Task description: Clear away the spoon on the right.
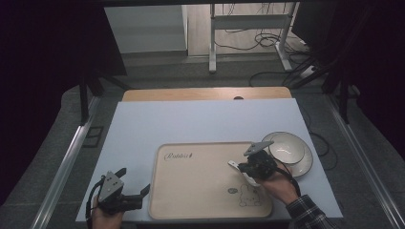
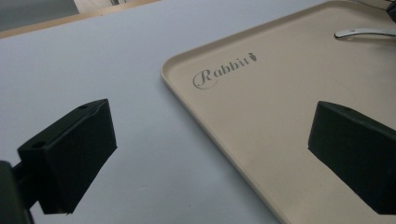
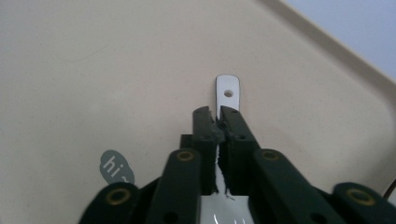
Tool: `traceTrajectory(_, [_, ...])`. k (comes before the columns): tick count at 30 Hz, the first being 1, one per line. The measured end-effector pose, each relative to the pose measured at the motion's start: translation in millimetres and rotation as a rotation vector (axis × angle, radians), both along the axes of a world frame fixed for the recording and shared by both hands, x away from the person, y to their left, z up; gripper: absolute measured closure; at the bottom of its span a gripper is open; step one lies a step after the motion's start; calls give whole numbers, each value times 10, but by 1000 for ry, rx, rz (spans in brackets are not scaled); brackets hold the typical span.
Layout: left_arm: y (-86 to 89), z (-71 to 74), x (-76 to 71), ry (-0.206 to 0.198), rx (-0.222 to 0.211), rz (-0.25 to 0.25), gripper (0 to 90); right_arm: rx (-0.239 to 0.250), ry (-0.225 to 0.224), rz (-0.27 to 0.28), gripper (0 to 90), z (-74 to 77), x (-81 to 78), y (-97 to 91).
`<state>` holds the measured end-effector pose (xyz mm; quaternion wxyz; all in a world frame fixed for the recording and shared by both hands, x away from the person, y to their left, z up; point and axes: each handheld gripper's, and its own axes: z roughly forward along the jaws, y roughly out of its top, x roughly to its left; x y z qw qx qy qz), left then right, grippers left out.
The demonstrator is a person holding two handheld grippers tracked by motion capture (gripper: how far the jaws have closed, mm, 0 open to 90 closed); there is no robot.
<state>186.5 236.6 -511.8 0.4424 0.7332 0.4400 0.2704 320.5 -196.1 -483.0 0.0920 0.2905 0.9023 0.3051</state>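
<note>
1. High view: the right gripper [image 1: 242,168] sat over the right half of the beige tray [image 1: 191,200], held by the person's right hand [image 1: 279,185] with a plaid sleeve behind it. A white spoon [image 1: 233,165] stuck out of its tip toward the tray's middle. Whether the spoon touched the tray could not be told. Just right of the tray, two stacked white bowls [image 1: 289,151] stood on the white table [image 1: 191,119]. The left gripper [image 1: 138,187] sat at the table's near left corner, just beside the tray's left edge, with its jaws spread and nothing between them.

2. Left gripper view: both black jaws stood wide apart, released. One was over the bare table [image 2: 93,65], the other over the tray [image 2: 261,107]. The "Rabbit" print lay near the tray's corner. The spoon [image 2: 359,33] showed far off at the top right, over the tray.

3. Right gripper view: the right gripper [image 3: 217,122] was clenched on the spoon [image 3: 228,91], grasping it by the handle. The flat handle end with its hole poked out just past the jaw tips. The jaws pressed on the handle from both sides. The tray [image 3: 116,70] lay beneath, with a grey "hi" mark just left of the gripper. The tray's rim and the table showed at the top right.
</note>
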Motion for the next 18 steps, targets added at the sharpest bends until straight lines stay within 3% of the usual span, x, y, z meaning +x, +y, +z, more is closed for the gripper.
traceTrajectory(7, [1, 1, -1, 0, -1, 0, 8, 10, -32, 8, 899, -79, -55, 25])
traceTrajectory(18, [-1, 5, -3, -4, 0, -4, 8, -10, -35, 23, 899, -183, -78, 56])
